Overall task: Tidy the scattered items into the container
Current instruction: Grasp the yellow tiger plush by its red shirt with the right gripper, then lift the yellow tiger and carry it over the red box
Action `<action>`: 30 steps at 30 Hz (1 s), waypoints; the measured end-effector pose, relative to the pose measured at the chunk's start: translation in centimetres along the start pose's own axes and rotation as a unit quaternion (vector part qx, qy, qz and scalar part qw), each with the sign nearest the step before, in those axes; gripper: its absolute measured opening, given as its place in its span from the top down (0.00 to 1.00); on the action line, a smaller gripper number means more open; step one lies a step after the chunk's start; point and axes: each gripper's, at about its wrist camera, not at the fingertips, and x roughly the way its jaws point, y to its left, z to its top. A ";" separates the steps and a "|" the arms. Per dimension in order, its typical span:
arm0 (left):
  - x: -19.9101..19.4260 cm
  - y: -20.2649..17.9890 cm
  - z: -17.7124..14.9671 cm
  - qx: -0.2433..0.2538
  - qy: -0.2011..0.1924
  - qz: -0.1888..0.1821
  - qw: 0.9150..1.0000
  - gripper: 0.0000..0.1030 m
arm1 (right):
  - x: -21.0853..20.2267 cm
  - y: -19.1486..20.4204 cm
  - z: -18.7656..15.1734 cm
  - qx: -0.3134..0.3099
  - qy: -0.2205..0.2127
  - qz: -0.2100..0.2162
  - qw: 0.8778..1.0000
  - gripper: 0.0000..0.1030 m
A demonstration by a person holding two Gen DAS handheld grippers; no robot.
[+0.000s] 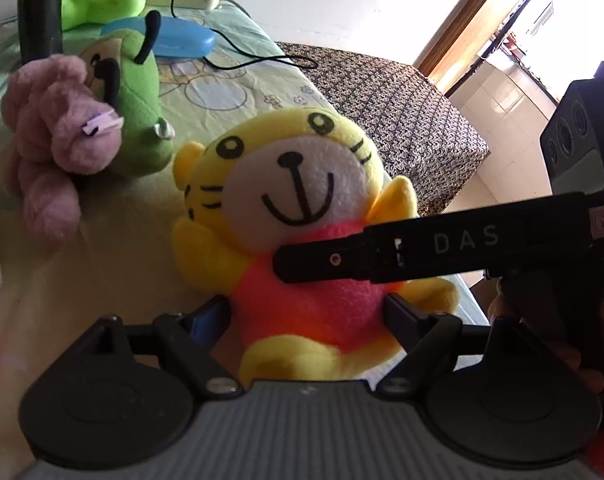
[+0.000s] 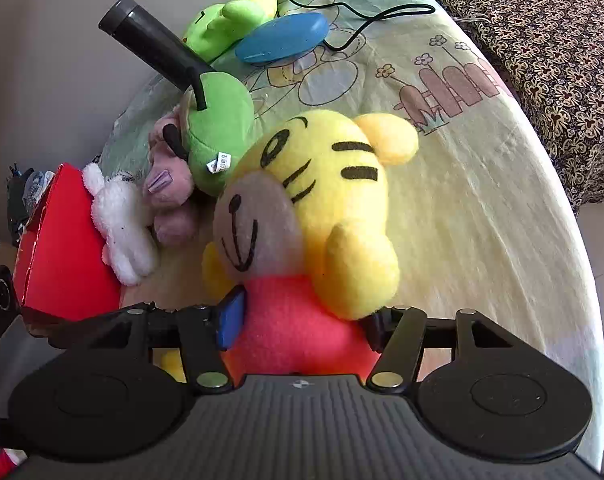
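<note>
Both the left gripper (image 1: 308, 312) and right gripper (image 2: 302, 320) straddled the yellow tiger plush (image 1: 302, 184) on the bed (image 2: 482, 208), though whether their jaws pinched it was unclear.

Red box (image 2: 61, 240) partly behind toys

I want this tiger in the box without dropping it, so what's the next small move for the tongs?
Probably squeeze the left tongs and right tongs onto the red body of the yellow tiger before lifting. Each pair straddles that body, but a firm grip isn't evident, and the red box sits off to the side.
</note>
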 end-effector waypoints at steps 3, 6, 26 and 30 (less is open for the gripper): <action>-0.3 -0.2 -0.3 0.002 -0.010 0.002 1.000 0.20 | 0.2 -0.6 0.2 0.016 0.008 0.010 1.000 0.42; -0.7 -0.5 -0.5 0.010 -0.022 0.005 1.000 0.22 | 0.0 -0.4 0.2 0.015 0.009 0.006 1.000 0.44; -9.3 -1.3 -3.7 0.066 -0.115 0.032 0.991 0.39 | -2.3 6.3 -3.5 -0.048 -0.057 0.029 0.997 0.54; -13.3 0.9 -3.6 0.041 -0.145 0.034 0.988 0.35 | -3.3 8.7 -3.8 -0.035 -0.109 0.051 0.992 0.54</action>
